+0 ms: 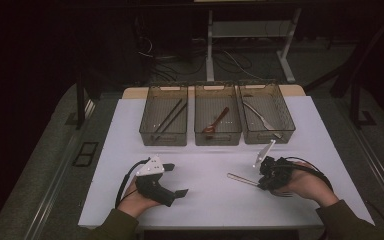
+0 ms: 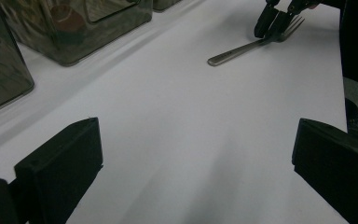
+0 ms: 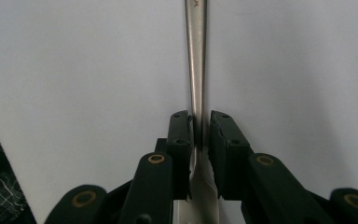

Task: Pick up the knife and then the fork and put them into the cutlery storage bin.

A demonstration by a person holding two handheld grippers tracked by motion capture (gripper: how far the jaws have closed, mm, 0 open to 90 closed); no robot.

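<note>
A metal fork (image 1: 240, 178) lies on the white table top (image 1: 210, 205) at the right, its handle pointing left. My right gripper (image 1: 262, 182) is shut on its neck, with the tines toward the hand. In the right gripper view the fork (image 3: 196, 56) runs straight up from between the two black jaws of the gripper (image 3: 199, 121), which sit close on its sides. My left gripper (image 1: 176, 180) rests at the left, open, with nothing between its fingers. From the left gripper view (image 2: 196, 154) the fork (image 2: 235, 51) and the right gripper (image 2: 272, 25) lie far ahead.
Three smoky clear bins stand in a row at the back of the table. The left bin (image 1: 163, 137) holds dark chopsticks (image 1: 170, 117), the middle bin (image 1: 218, 138) a reddish spoon (image 1: 216, 121), the right bin (image 1: 270, 136) a metal knife (image 1: 260, 117).
</note>
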